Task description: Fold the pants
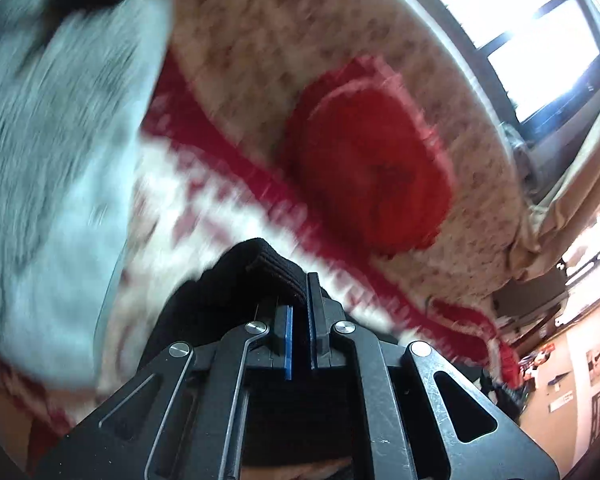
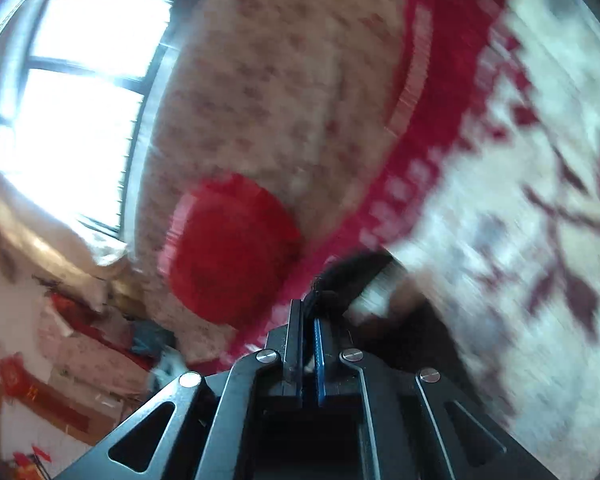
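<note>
Looking along the left wrist view first, we see the left gripper (image 1: 300, 300) clenched on a ribbed black edge of the pants (image 1: 256, 268), which bunch dark just ahead of and to the left of the blue pads. Beyond lies a patterned bedspread (image 1: 260, 60) with a red band and a round red patch (image 1: 364, 176), all smeared by motion; a grey-white fleecy cloth (image 1: 52, 160) fills the left side, and a bright window (image 1: 520, 20) sits at upper right. To do this step well, we judge that we should keep the pinch firm on the hem, lift only enough for the cloth to clear the bed, and carry it evenly with the other hand so the fold line stays straight. Posters on the far wall at lower right are too small and blurred to read; we find no brand or label on the gripper.

Turning to the right wrist view, we see the right gripper (image 2: 308, 312) likewise clamped on a tuft of the black pants (image 2: 352, 272), which trail off to the right over the white-and-maroon part of the bedspread (image 2: 520, 240). Here we would hold the same height as the left hand and avoid tugging sideways, lest the fabric slip from the pads. Red decorations hang at lower left, but any writing on them is illegible.
</note>
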{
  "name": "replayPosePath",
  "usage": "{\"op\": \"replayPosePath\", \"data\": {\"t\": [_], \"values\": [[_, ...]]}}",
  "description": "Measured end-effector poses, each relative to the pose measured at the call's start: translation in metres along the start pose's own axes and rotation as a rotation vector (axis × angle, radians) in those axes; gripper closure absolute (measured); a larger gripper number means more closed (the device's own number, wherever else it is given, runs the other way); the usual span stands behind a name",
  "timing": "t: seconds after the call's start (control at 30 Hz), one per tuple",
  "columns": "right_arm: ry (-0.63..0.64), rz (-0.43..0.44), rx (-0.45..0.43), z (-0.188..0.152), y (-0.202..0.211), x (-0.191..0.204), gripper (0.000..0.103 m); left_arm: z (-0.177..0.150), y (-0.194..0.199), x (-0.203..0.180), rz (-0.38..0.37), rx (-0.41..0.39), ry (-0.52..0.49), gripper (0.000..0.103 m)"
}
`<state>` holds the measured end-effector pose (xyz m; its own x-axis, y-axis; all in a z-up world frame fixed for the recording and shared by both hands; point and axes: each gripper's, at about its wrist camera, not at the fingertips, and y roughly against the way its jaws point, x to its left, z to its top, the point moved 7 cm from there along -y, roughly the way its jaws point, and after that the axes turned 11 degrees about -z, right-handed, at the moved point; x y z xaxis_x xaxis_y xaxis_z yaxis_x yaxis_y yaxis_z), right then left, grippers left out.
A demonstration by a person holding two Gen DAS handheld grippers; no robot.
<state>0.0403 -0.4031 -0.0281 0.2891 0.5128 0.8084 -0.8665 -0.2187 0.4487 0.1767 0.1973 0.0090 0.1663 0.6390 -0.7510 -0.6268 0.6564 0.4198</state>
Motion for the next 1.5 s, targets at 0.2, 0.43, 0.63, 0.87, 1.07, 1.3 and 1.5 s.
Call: {"op": "replayPosePath", "data": {"t": [0.2, 0.43, 0.63, 0.87, 1.07, 1.3, 1.5], "values": [[0.025, 0.125, -0.062, 0.003, 0.015, 0.032, 0.099, 0.01, 0.007, -0.009, -0.017, -0.014, 0.003, 0.099], [0.048, -0.013, 0.079, -0.035, 0.034, -0.009, 0.099, -0.06, 0.03, 0.041, 0.046, 0.083, 0.098, 0.099], [0.014, -0.049, 0.077, -0.045, 0.051, -0.031, 0.099, -0.098, 0.047, 0.052, 0.045, 0.114, 0.153, 0.099], [-0.011, -0.178, 0.119, -0.054, 0.039, -0.053, 0.099, -0.118, 0.032, 0.064, 0.136, 0.157, 0.049, 0.099], [-0.041, -0.31, 0.185, -0.068, 0.028, -0.08, 0.099, -0.124, 0.028, 0.073, 0.153, 0.156, 0.008, 0.099], [-0.041, -0.335, 0.209, -0.075, 0.033, -0.084, 0.099, -0.123, 0.024, 0.076, 0.184, 0.146, -0.036, 0.097], [-0.048, -0.37, 0.234, -0.081, 0.027, -0.088, 0.1, -0.12, 0.026, 0.08, 0.19, 0.153, -0.065, 0.084]]}}
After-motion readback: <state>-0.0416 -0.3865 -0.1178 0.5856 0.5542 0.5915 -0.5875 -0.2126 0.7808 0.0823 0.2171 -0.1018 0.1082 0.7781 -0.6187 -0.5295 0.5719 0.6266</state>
